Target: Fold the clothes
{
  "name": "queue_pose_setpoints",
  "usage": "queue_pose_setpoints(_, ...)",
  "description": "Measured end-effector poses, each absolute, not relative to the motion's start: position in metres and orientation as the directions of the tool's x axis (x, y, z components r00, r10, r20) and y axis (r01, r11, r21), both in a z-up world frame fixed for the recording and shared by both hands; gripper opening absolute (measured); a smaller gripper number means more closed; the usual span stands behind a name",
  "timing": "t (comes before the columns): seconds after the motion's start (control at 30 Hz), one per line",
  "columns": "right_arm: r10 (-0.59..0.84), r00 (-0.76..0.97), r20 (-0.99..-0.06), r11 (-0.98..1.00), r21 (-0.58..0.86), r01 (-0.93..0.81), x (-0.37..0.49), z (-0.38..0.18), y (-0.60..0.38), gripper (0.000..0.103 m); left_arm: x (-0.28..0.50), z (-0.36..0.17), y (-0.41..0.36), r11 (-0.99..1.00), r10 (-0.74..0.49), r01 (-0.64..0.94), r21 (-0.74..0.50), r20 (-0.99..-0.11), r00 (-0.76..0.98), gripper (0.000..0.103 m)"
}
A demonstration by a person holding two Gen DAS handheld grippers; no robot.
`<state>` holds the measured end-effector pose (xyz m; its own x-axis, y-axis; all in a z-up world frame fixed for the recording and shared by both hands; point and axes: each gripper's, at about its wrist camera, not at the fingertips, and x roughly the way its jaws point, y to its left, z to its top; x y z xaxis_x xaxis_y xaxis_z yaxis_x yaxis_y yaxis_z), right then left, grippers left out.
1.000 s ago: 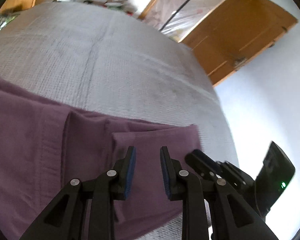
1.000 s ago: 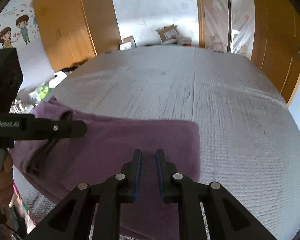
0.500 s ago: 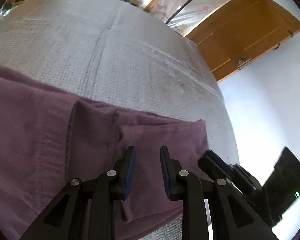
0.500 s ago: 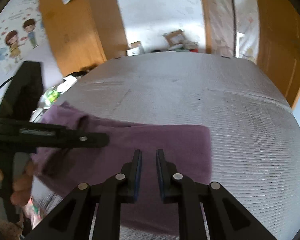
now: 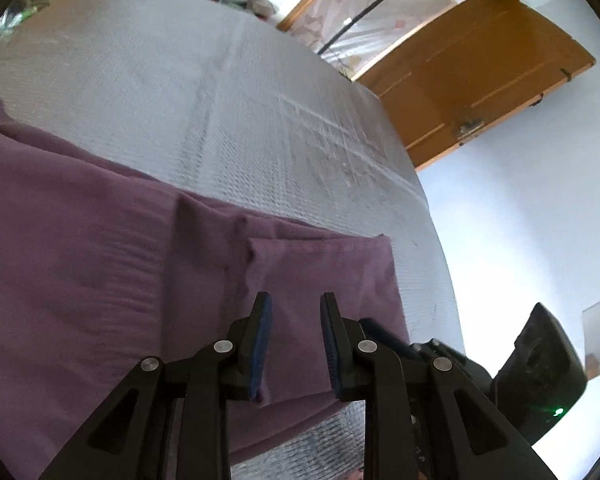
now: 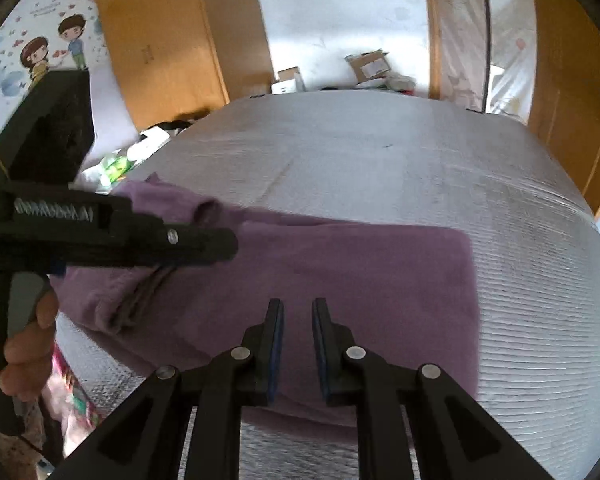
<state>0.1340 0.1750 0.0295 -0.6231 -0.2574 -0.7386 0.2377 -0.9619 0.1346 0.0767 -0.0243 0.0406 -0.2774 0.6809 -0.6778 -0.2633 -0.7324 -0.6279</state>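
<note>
The near part of the purple garment [image 5: 100, 272] is covered by the left tool [image 5: 296, 340], and its left portion is cut off by the picture's edge. In the right wrist view, the garment's left end is crossed by the blurred left tool [image 6: 204, 242]. The hand [image 6: 28, 344] on that tool is seen only as a few fingers at the left edge. The boxes [image 6: 370, 64] beyond the bed [image 6: 380, 152] are too small to be identified.

Black left gripper [image 5: 295, 336] with blue pads [image 5: 260, 344], silver screws [image 5: 223, 346].
</note>
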Motion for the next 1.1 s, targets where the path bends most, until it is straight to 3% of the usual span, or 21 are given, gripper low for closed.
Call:
queue_pose_setpoints(0.47,-0.294,-0.59,-0.752,-0.949,0.154,0.277,0.129,0.014,0.136,0.016,0.079,0.042,-0.082,-0.772,0.629,-0.173,-0.611,-0.7,-0.337,0.026)
queue_pose_setpoints(0.67,-0.239,-0.581,-0.778,-0.961,0.103,0.257,0.126,0.016,0.128,0.015,0.076,0.055,-0.103,-0.762,0.641,-0.189,-0.619,-0.683,-0.35,0.026)
queue_pose_setpoints(0.87,-0.342,-0.651,-0.678,-0.928,0.133,0.348,0.133,0.052,0.104,0.015,0.076,0.067,-0.145,-0.816,0.564,-0.155,-0.557,-0.71,-0.421,0.026)
queue_pose_setpoints(1.0,-0.429,-0.615,-0.662,-0.874,0.133,0.467,0.135,0.053,0.068,0.016,0.074,0.065,-0.184,-0.843,0.506,-0.081,-0.531,-0.735,-0.452,0.026)
queue_pose_setpoints(1.1,-0.468,-0.574,-0.672,-0.832,0.117,0.542,0.135,0.048,0.036,0.022,0.072,0.063,-0.205,-0.849,0.485,-0.05,-0.526,-0.74,-0.466,0.026)
